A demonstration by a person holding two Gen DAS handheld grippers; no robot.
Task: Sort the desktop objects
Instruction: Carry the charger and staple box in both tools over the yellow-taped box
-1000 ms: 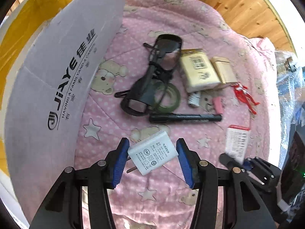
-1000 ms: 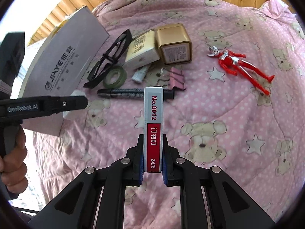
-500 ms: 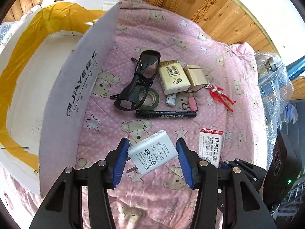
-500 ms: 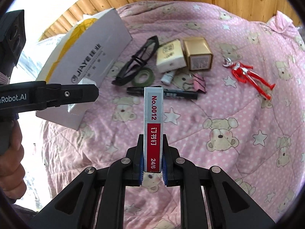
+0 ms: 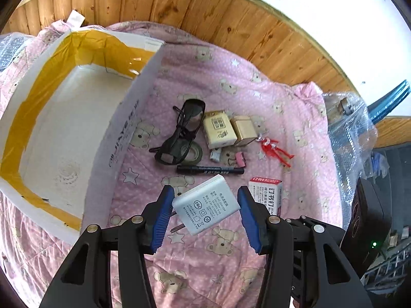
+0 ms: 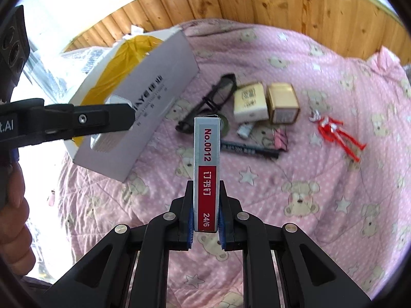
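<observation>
The left gripper [image 5: 204,211] grasps the light, rigid, slippery charger [image 5: 205,204] by its flat sides; the right gripper [image 6: 205,227] is clenched on the staple box [image 6: 206,172]; the carton [image 5: 51,133] lies at ten o'clock.

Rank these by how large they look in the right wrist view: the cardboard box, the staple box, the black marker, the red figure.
1. cardboard box
2. staple box, inflated because it sits in the right gripper near the camera
3-4. black marker and red figure: look alike, so I do not rank them.

pink bear-print quilt [image 5: 257,97], wooden plank wall [image 5: 205,18] (bright daylight above), bubble wrap [image 5: 352,128]
</observation>
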